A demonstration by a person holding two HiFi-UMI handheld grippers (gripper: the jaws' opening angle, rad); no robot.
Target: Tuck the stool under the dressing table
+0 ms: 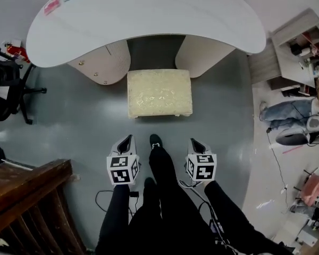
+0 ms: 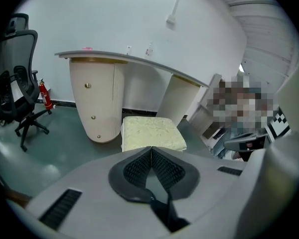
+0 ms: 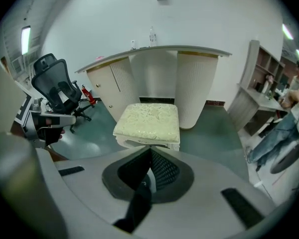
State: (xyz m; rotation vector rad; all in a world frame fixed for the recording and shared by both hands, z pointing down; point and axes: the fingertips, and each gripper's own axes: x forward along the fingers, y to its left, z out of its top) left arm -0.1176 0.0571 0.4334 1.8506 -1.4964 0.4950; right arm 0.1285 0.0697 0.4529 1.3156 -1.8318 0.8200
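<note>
The stool (image 1: pixel 159 93), low with a cream patterned cushion, stands on the grey floor in front of the gap between the two pedestals of the white dressing table (image 1: pixel 149 15). Its back edge sits at the mouth of the gap and most of it is out in the open. My left gripper (image 1: pixel 126 141) and right gripper (image 1: pixel 194 142) hover side by side a short way in front of the stool, apart from it, both shut and empty. The left gripper view shows the stool (image 2: pixel 152 133) just beyond the left gripper (image 2: pixel 151 149). The right gripper view shows the stool (image 3: pixel 148 121) beyond the right gripper (image 3: pixel 150 149).
A black office chair (image 1: pixel 8 86) stands at the left, and dark wooden furniture (image 1: pixel 26 190) at the lower left. My own black-clad leg and shoe (image 1: pixel 160 161) are between the grippers. At the right are shelves (image 1: pixel 303 41), a seated person (image 1: pixel 287 113) and floor cables (image 1: pixel 279 169).
</note>
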